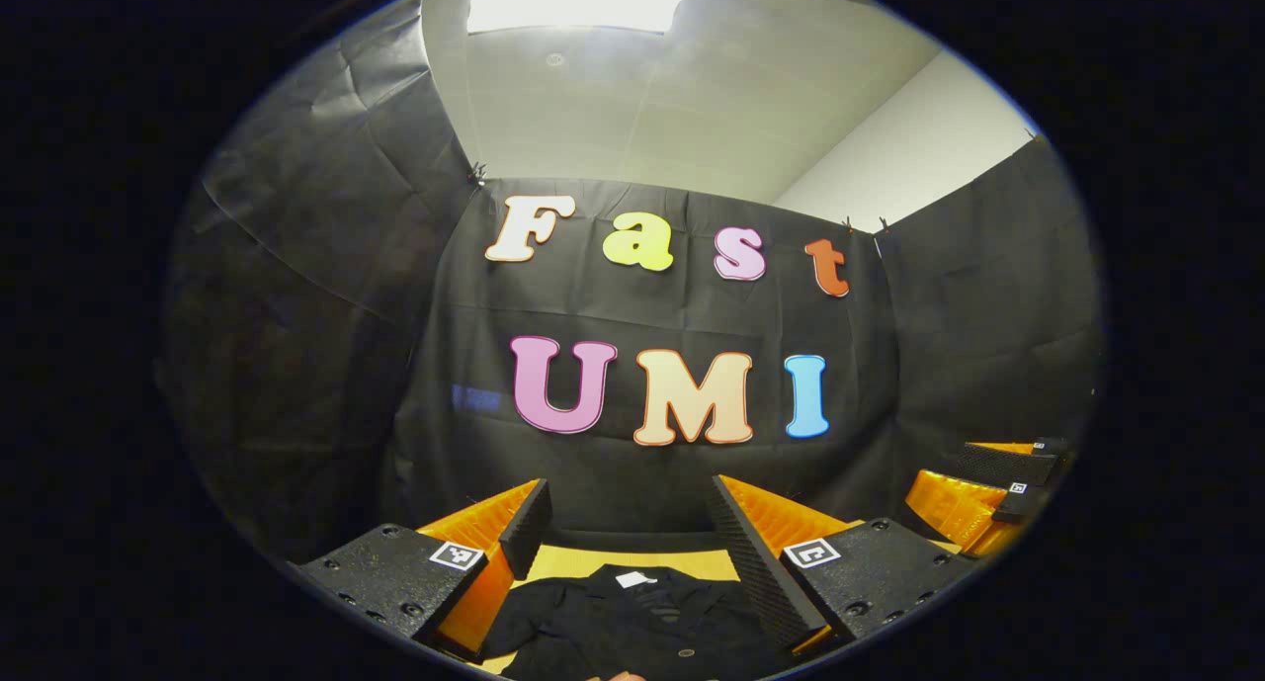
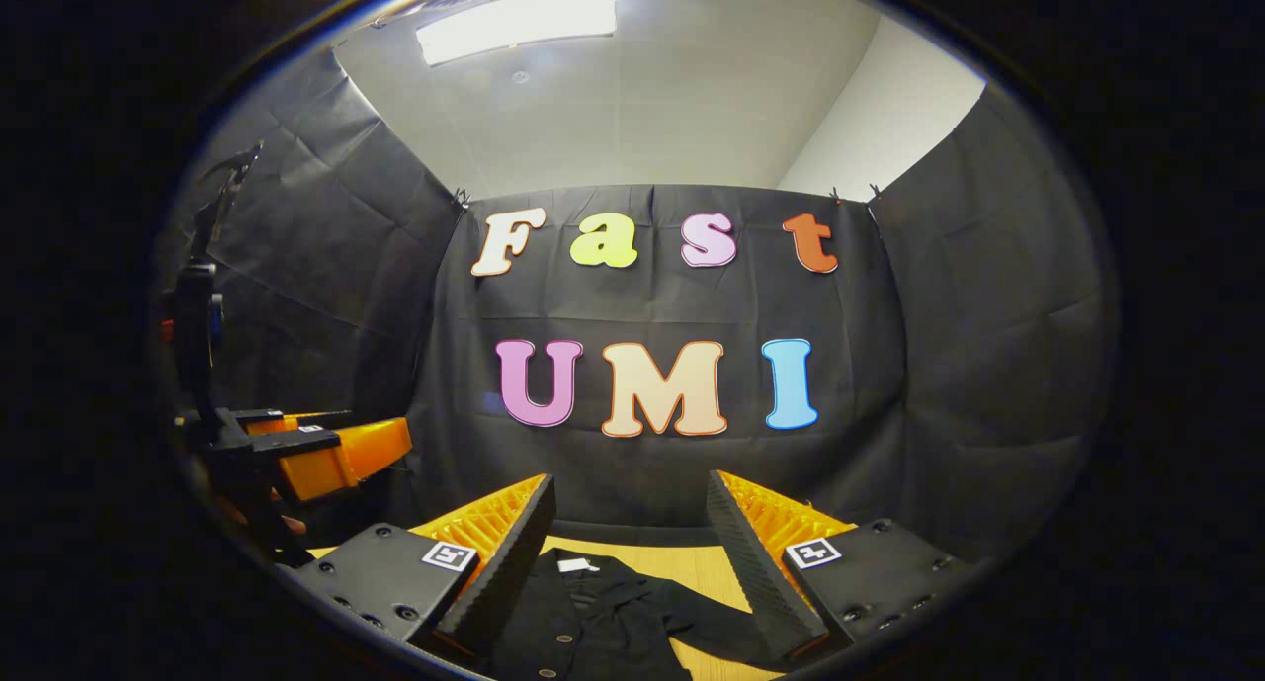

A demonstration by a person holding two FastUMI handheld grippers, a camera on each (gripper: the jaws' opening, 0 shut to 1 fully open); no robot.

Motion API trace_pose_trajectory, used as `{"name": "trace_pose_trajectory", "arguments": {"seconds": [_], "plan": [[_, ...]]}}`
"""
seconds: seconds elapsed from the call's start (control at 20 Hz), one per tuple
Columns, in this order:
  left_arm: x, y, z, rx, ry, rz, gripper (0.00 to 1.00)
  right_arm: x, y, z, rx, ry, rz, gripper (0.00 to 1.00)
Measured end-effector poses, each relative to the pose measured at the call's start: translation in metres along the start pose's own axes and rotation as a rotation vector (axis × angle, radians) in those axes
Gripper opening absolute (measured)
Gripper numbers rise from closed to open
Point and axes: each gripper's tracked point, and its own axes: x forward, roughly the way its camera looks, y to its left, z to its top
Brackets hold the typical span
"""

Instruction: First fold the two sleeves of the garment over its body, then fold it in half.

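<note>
left tongs (image 1: pixel 628 538) wide, holding nothing | right tongs (image 2: pixel 631 538) wide too | black garment (image 2: pixel 603 617) flat on tabletop (image 2: pixel 707 567) at 6 o'clock

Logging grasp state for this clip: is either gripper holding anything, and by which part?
Nothing is held. Left gripper and right gripper are both open above the garment.
</note>
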Motion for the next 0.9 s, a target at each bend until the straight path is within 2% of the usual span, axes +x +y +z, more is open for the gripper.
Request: {"name": "trace_pose_trajectory", "arguments": {"seconds": [0.15, 0.3, 0.35, 0.4, 0.65, 0.9], "plan": [[-0.007, 0.005, -0.001, -0.013, 0.014, 0.012, 0.94, 0.000, -0.018, -0.002, -0.039, 0.009, -0.012, 0.98], [-0.014, 0.005, 0.005, -0.004, 0.005, 0.041, 0.94, 0.009, -0.057, -0.009, -0.076, 0.018, -0.064, 0.99], [-0.016, 0.005, 0.005, -0.002, 0.003, 0.045, 0.94, 0.012, -0.073, -0.013, -0.087, 0.032, -0.089, 0.96], [-0.017, 0.004, 0.005, -0.001, 0.007, 0.050, 0.94, 0.014, -0.087, -0.020, -0.091, 0.048, -0.112, 0.99], [-0.017, 0.006, 0.004, 0.011, 0.025, 0.089, 0.94, 0.024, -0.140, -0.048, -0.062, 0.123, -0.180, 0.99], [-0.011, -0.004, 0.007, 0.031, 0.017, 0.087, 0.94, 0.024, -0.177, -0.079, -0.068, 0.190, -0.223, 1.00]]}}
